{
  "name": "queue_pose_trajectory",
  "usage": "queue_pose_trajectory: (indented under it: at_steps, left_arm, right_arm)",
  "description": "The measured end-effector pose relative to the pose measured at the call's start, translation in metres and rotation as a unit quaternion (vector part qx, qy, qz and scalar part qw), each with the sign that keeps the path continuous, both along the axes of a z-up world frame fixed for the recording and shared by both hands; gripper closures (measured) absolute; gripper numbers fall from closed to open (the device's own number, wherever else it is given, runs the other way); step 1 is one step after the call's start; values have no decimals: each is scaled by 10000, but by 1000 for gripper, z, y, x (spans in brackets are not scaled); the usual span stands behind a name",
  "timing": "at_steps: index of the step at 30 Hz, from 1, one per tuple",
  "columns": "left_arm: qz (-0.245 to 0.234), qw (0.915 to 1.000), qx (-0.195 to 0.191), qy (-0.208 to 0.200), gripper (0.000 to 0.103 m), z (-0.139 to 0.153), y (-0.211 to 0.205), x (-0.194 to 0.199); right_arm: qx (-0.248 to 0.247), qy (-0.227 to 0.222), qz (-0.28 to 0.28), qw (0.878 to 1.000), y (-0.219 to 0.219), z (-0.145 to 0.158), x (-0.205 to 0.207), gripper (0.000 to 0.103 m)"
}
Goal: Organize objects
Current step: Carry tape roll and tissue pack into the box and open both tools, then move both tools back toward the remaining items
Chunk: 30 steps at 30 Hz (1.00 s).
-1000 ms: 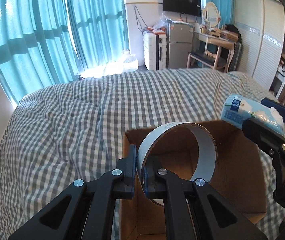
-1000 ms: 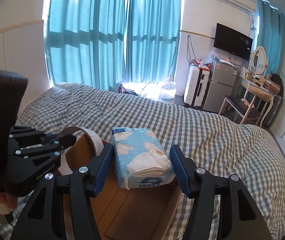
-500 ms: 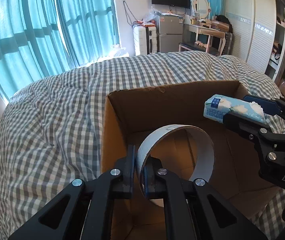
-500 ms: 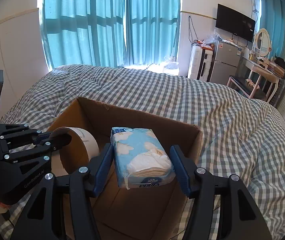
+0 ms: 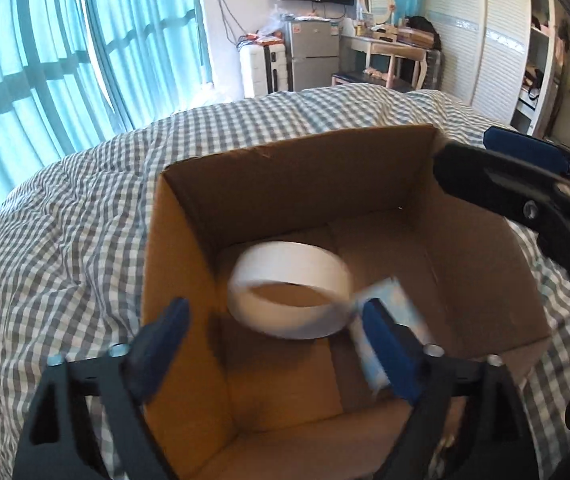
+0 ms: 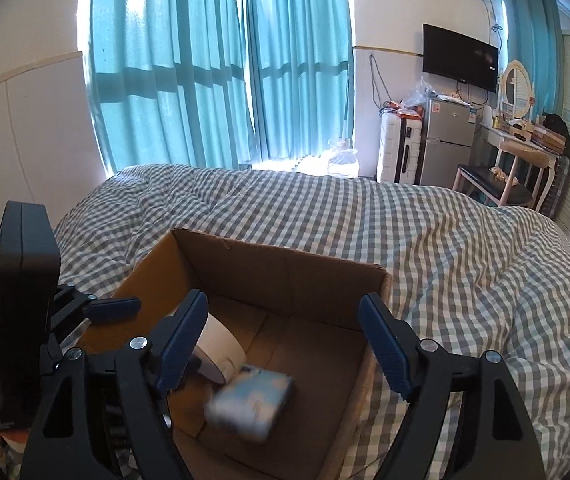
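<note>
Cardboard box (image 5: 189,264) on the checked bed (image 5: 65,240), white tape ring (image 5: 289,288) and blurry tissue pack (image 6: 251,402) inside it, my left gripper (image 5: 275,344) and right gripper (image 6: 283,344) both spread wide above it, holding nothing

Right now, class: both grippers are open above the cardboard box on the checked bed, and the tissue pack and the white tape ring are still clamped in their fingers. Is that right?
Not quite. Both grippers are open over the cardboard box, but nothing is clamped: the right wrist view shows the tissue pack loose inside the box beside the white tape ring, clear of the right gripper. The left gripper is empty too.
</note>
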State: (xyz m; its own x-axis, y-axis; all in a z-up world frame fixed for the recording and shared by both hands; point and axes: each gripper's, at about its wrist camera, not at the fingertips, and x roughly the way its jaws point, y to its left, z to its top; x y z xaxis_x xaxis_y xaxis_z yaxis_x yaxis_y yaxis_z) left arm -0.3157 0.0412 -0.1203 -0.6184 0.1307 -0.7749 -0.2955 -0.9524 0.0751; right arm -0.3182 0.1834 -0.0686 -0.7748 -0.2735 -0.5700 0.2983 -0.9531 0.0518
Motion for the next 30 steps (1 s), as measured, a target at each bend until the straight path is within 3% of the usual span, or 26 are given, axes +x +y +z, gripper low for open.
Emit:
queue_pose_trajectory:
  at_steps: [5,10,14,21,26,30]
  left_arm:
    - [201,9994,-245,-138,10,-1,0,14]
    - [440,9987,221,-107,10,20,-18,40]
    - [626,9972,409,73,10,49,-30,60]
    - [724,9954,627,24,10,80,-48,109]
    - [590,9976,344,-85,10,72,-48,143]
    - [602,9981,113,-114,10,51,-45,173]
  right_arm:
    - [-65,95,-198,9997,14,9,27,24]
    - [-146,38,-289,9995,29,16,63,24]
    - [-223,-116,-279,9993,39,22,89,24]
    - [-31,-152,-30,9999,43,44,139,24]
    - [138,-263,206,9993,35,43,177,24]
    - [353,-514,358,9974,24,18,202,24]
